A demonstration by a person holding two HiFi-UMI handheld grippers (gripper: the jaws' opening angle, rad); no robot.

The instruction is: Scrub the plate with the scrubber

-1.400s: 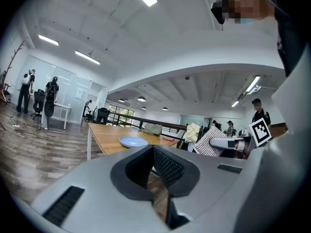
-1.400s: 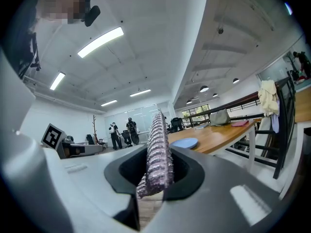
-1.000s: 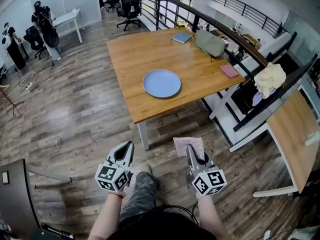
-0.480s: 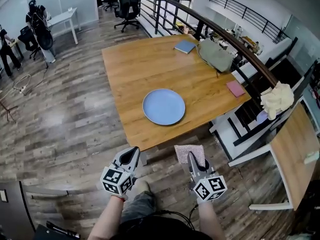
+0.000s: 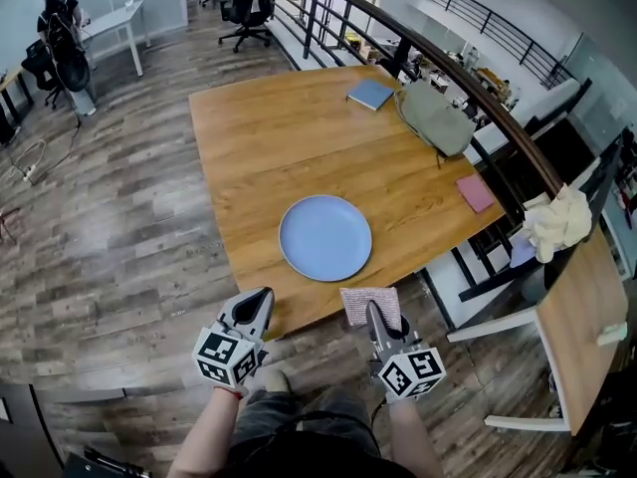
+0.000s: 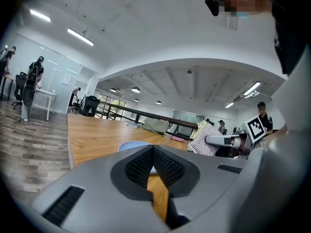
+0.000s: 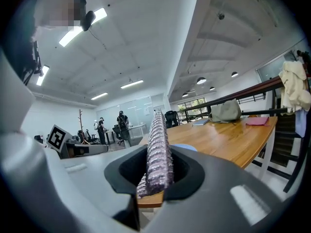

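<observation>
The left gripper (image 5: 258, 303) is held low and nearly level on a bare forearm, with its marker cube towards the person. Its fingers are pressed together with nothing between them, and their tips sit at the near edge of the wooden surface (image 5: 269, 127). The blue plate (image 5: 324, 237) lies flat on that surface, ahead of the fingers and between the two pairs, apart from both.

The right gripper (image 5: 370, 313) is held level beside the left one and points the same way. Its fingers are clamped on the scrubber (image 5: 371, 303), a pinkish woven pad that sticks out past the fingertips, near the plate's close rim. Well beyond the right fingers lie a pink pad (image 5: 476, 193) and a grey bag (image 5: 436, 119).

A second ago both pairs of fingers hung over the floor, well short of the surface, and the plate was far ahead. Now the edge is at the fingertips and the plate is near. The side-by-side stance and both grips are unchanged.
</observation>
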